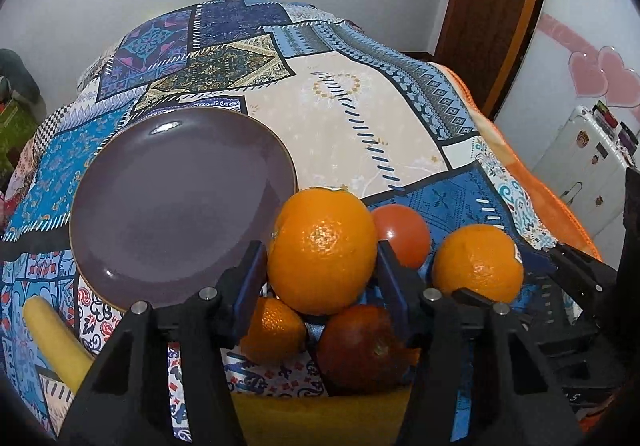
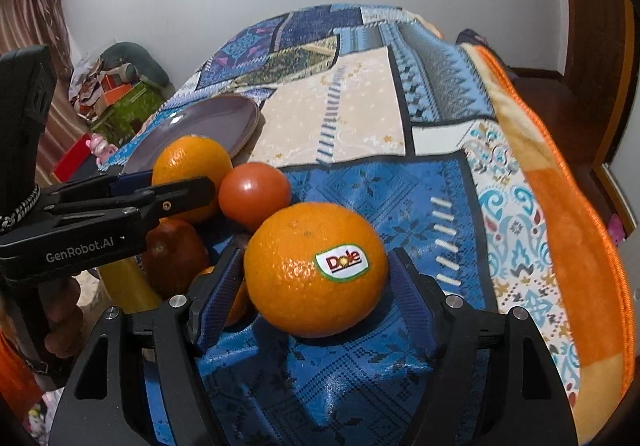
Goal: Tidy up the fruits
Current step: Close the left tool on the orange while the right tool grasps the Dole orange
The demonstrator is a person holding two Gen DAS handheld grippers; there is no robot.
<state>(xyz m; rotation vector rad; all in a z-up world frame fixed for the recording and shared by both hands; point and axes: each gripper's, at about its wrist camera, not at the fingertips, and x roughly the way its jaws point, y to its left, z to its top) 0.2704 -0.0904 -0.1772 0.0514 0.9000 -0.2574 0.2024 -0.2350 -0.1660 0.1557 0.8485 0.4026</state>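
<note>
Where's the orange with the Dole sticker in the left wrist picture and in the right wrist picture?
Left wrist: Dole orange at right, sticker hidden, beside the right gripper.
Right wrist: Dole orange at centre, between the right gripper fingers.
Shared landmark: the tomato just behind it.

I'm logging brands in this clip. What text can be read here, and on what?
"Dole": sticker on the orange between the right hand-held gripper fingers.
"GenRobot.AI": side of the left hand-held gripper.
Fridge stickers: too small to read.
Pale letters on the gripper body at lower right in the left view: unreadable.
</note>
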